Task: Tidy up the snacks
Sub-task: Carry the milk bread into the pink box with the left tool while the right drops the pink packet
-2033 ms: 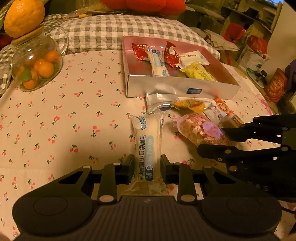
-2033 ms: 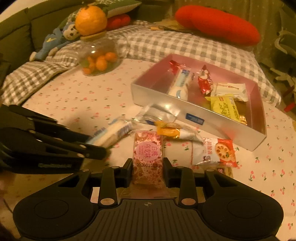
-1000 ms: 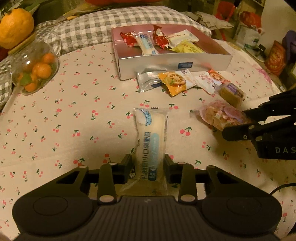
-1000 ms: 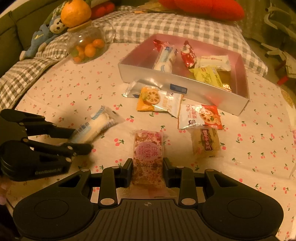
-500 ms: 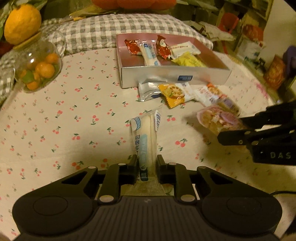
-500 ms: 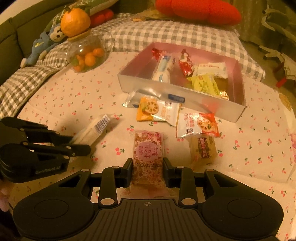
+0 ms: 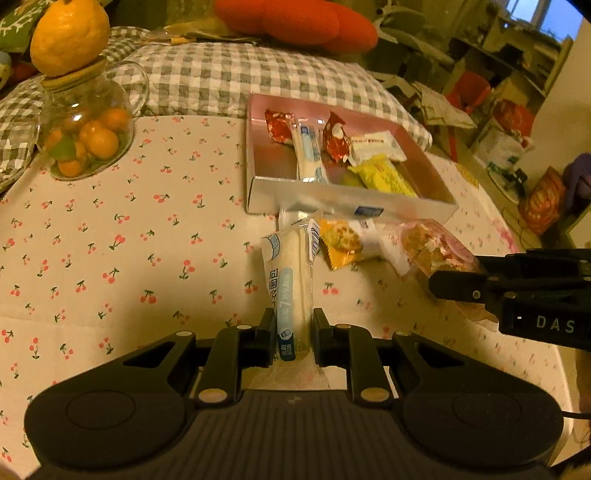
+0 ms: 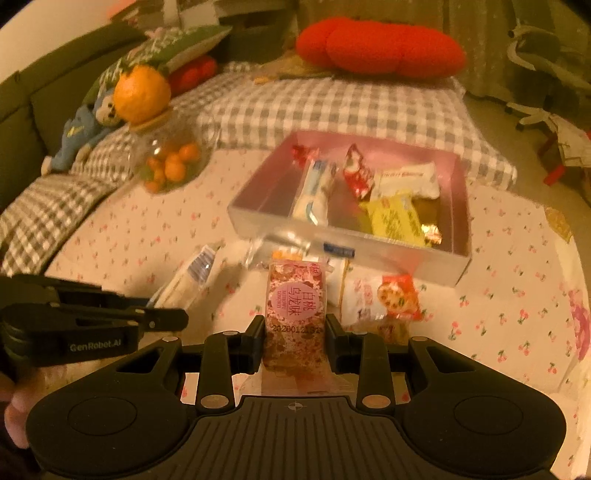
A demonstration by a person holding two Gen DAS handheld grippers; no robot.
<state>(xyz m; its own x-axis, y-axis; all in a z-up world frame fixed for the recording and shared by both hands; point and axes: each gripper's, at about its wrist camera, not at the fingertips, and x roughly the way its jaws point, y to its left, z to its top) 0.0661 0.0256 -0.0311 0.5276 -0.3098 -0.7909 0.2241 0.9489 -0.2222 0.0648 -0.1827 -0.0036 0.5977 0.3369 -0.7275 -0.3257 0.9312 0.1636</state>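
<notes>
My left gripper is shut on a long white bread packet and holds it above the cloth, pointing at the silver tray. My right gripper is shut on a pink peach snack packet, also raised, just short of the tray. The tray holds several wrapped snacks. Each gripper shows in the other's view, the right one and the left one. An orange packet and a red-and-white packet lie in front of the tray.
A glass jar of small oranges with a big orange on its lid stands at the far left. Grey checked cushions and a red pillow lie behind the table. The cherry-print tablecloth spreads left.
Both grippers, lifted off the cloth with their packets a second ago, have moved forward toward the tray. The white bread packet has turned on edge in the left gripper.
</notes>
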